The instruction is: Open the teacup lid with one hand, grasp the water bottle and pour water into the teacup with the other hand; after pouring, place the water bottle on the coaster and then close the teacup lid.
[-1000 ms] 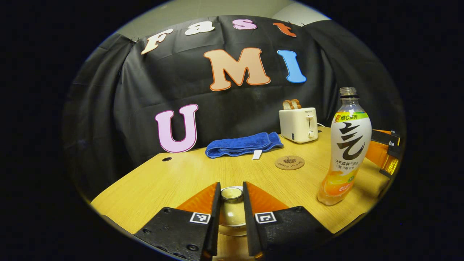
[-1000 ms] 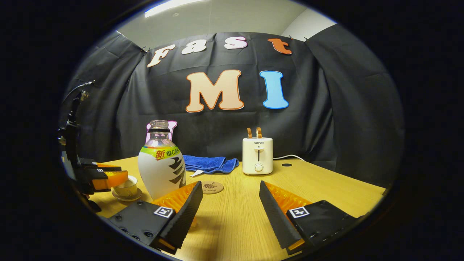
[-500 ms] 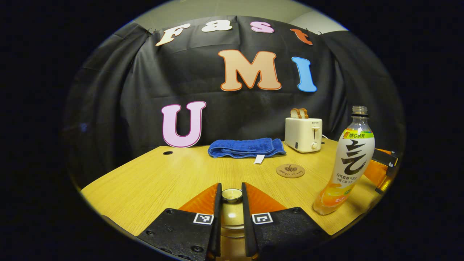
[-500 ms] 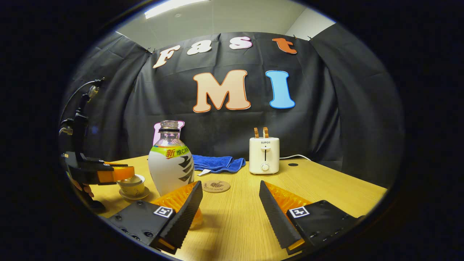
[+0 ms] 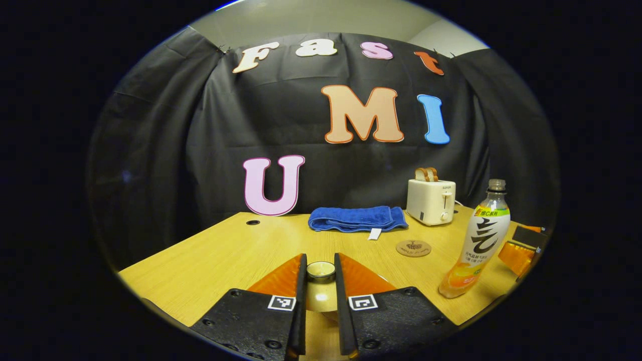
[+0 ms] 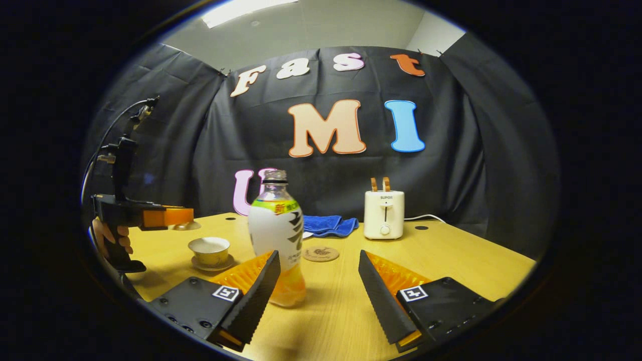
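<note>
Now left tongs clamped on round glazed lid; right tongs apart beside smooth plastic bottle.

Bottle right of teacup — coaster, towel, toaster behind, all on table.

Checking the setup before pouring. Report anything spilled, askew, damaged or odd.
Nothing stands out. The water bottle stands upright and uncapped, the teacup sits open on its saucer, the left gripper holds the lid above the table, and no spill shows.
</note>
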Motion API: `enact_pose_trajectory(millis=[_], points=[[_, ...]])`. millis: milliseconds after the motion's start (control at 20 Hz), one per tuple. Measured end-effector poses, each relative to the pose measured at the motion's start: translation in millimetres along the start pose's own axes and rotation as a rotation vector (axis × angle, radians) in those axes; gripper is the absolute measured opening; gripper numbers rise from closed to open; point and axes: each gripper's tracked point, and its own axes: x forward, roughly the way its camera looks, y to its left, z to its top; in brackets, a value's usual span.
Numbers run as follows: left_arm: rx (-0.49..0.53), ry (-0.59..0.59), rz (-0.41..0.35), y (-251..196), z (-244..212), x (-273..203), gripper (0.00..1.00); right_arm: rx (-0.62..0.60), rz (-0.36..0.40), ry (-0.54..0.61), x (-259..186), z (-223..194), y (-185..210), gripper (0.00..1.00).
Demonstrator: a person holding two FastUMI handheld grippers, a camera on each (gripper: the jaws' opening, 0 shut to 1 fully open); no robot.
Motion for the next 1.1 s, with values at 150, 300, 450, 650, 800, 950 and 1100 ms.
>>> enact_pose_trajectory(millis=[150, 300, 450, 650, 800, 950, 1100], points=[[0.005, -0.018, 0.011, 9, 7, -6, 0.23, -0.005, 0.026, 0.023, 3, -4, 17, 0.98], [-0.007, -0.031, 0.018, 18, 11, -13, 0.23, -0.017, 0.057, 0.045, 13, -8, 35, 0.99], [-0.010, -0.043, 0.031, 28, 13, -16, 0.23, -0.007, 0.066, 0.092, 29, -18, 45, 0.98], [-0.017, -0.055, 0.049, 41, 14, -19, 0.23, 0.000, 0.039, 0.103, 42, -18, 46, 0.98], [-0.029, -0.053, 0.049, 45, 14, -19, 0.23, -0.005, 0.023, 0.102, 47, -19, 47, 0.83], [-0.053, -0.053, 0.056, 48, 16, -20, 0.23, -0.078, 0.044, 0.108, 54, -16, 54, 0.72], [-0.070, -0.044, 0.060, 53, 12, -16, 0.23, -0.227, 0.038, 0.083, 62, -4, 54, 0.69]])
